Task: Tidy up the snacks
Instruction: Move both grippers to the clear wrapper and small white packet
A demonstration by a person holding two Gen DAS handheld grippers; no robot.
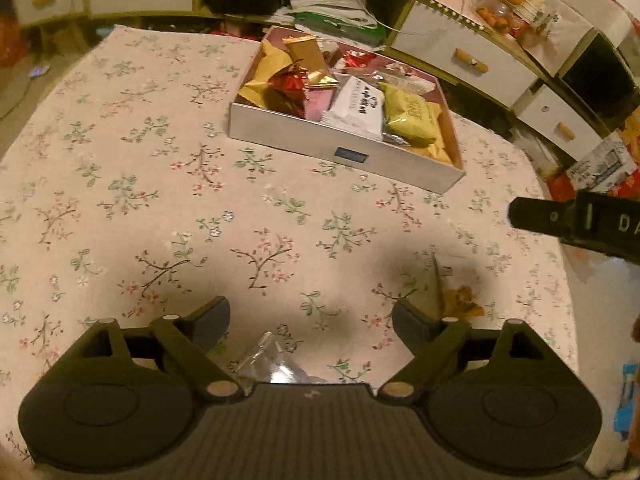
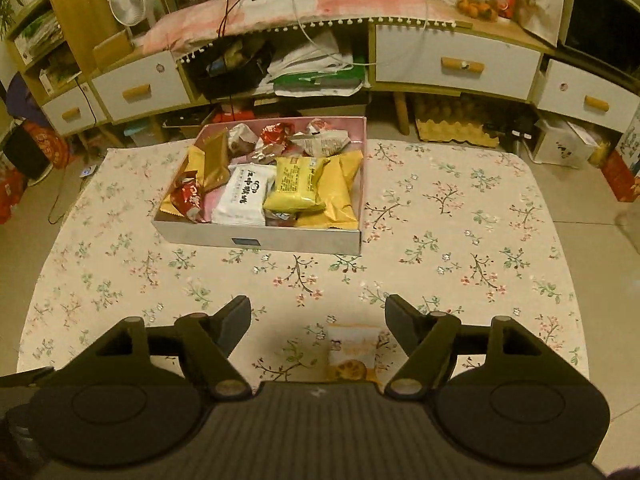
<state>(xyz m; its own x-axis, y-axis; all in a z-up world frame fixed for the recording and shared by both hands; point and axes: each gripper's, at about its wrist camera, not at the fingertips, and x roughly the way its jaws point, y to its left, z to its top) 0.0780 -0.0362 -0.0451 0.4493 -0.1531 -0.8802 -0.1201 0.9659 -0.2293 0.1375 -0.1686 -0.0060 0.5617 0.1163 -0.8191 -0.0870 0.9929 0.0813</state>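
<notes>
A white packet (image 2: 241, 199) in the box (image 2: 280, 240) carries dark Chinese characters, too blurred to read. The right gripper (image 1: 576, 222), at the surface's right edge, shows the letters "DA", cut off.

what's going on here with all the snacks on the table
A person is tidying snacks into a shallow white box on a floral tablecloth, with a handheld two-finger tool in each hand. The box already holds many wrapped snacks, including a white packet and a yellow packet. The right tool is open over a small snack packet lying loose on the cloth. The left tool is open too, over a clear wrapper. Neither holds anything.
</notes>
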